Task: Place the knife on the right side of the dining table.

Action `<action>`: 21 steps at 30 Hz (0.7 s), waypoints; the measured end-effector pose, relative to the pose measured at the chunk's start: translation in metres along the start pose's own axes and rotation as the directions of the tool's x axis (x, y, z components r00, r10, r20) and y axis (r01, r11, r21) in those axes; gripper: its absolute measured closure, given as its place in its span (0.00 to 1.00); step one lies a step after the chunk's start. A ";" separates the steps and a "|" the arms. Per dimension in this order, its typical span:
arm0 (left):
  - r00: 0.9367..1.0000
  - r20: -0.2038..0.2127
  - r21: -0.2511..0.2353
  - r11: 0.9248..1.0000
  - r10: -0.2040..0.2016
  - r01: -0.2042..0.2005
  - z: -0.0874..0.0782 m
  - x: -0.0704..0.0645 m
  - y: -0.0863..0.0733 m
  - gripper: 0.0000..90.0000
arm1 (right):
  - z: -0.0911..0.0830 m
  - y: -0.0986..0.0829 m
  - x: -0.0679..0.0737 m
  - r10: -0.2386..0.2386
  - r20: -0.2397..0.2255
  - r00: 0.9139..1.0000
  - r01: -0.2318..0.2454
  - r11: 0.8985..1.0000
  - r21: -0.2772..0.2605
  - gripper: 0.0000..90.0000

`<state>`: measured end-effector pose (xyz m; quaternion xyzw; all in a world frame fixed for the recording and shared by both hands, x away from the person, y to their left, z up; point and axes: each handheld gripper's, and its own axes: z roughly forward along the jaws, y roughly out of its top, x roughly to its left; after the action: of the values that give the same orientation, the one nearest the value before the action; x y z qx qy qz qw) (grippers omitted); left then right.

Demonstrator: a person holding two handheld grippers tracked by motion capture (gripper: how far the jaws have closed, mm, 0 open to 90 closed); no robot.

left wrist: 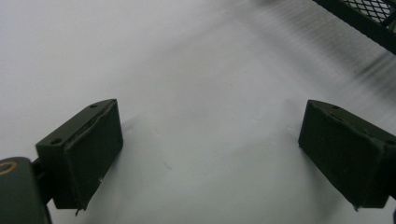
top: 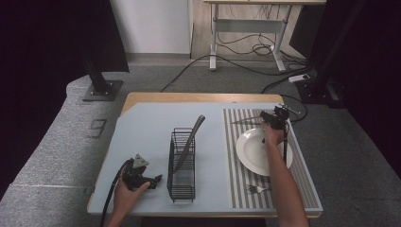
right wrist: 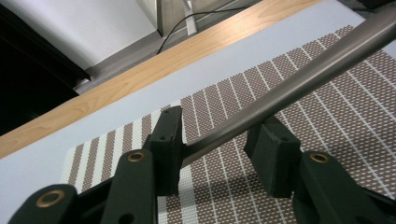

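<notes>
Your left gripper (top: 150, 181) rested at seven o'clock on the table (top: 142, 123), its jaws spread wide with nothing between them. Just right of it stood the black wire caddy (top: 182, 165), a utensil handle (top: 194, 130) leaning out. At one o'clock, over the striped placemat (right wrist: 299, 93), your right gripper (right wrist: 217, 144) had its jaws closed around a metal handle (right wrist: 289, 84), beyond the white plate (top: 253, 151).
</notes>
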<state>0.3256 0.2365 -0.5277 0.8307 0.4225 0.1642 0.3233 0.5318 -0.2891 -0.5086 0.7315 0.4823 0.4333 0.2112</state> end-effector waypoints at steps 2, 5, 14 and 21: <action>1.000 0.000 0.000 1.000 0.000 0.000 0.000 0.000 0.000 0.06 | 0.000 0.000 0.001 -0.003 0.006 1.000 0.003 1.000 0.001 0.62; 1.000 0.000 0.000 1.000 0.000 0.000 0.000 0.000 0.000 0.06 | -0.001 0.000 0.001 -0.010 0.014 1.000 0.010 1.000 0.004 0.62; 1.000 0.000 0.000 1.000 0.000 0.000 0.000 0.000 0.000 0.06 | -0.004 0.001 0.002 -0.010 0.038 0.999 0.009 1.000 0.025 0.60; 1.000 0.000 0.000 1.000 0.000 0.000 0.000 0.000 0.000 0.06 | -0.006 0.003 0.000 -0.011 0.060 0.998 0.007 0.998 0.061 0.63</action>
<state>0.3256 0.2364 -0.5277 0.8307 0.4225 0.1642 0.3232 0.5282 -0.2908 -0.5030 0.7482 0.4918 0.3952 0.2055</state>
